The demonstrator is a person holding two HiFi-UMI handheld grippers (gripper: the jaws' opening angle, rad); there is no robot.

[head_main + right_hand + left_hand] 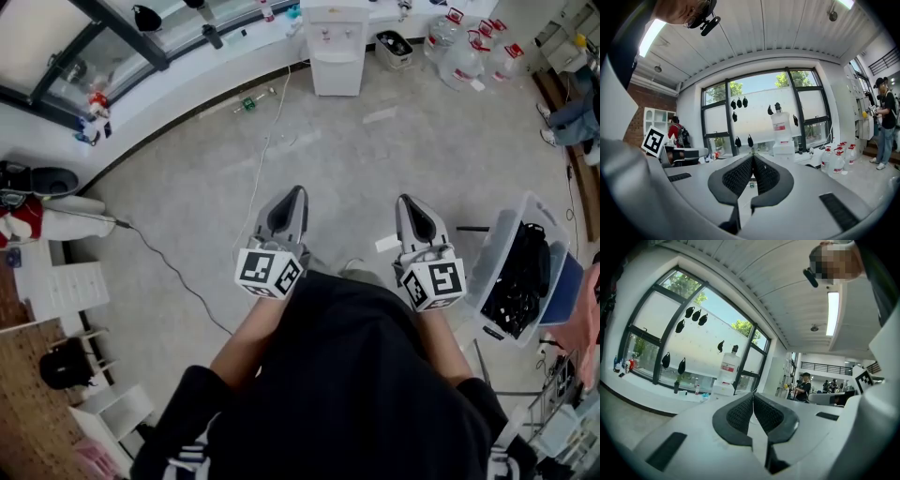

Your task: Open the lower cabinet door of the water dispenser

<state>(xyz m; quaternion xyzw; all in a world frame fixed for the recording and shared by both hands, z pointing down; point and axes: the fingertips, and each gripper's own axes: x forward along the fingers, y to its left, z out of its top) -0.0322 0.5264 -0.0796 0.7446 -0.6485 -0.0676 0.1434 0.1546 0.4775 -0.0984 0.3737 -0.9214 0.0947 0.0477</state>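
Observation:
The white water dispenser stands far ahead against the window wall, its lower cabinet door closed. It also shows in the left gripper view as the dispenser with a bottle on top, and in the right gripper view as the dispenser. My left gripper and right gripper are held side by side in front of the person's body, well short of the dispenser. Both are shut with nothing between the jaws; the left gripper and right gripper show their pads pressed together.
A grey cable runs across the floor from the dispenser toward the left. Several water jugs stand right of the dispenser. A clear bin of black items sits at the right. White shelves stand left. People stand in the background.

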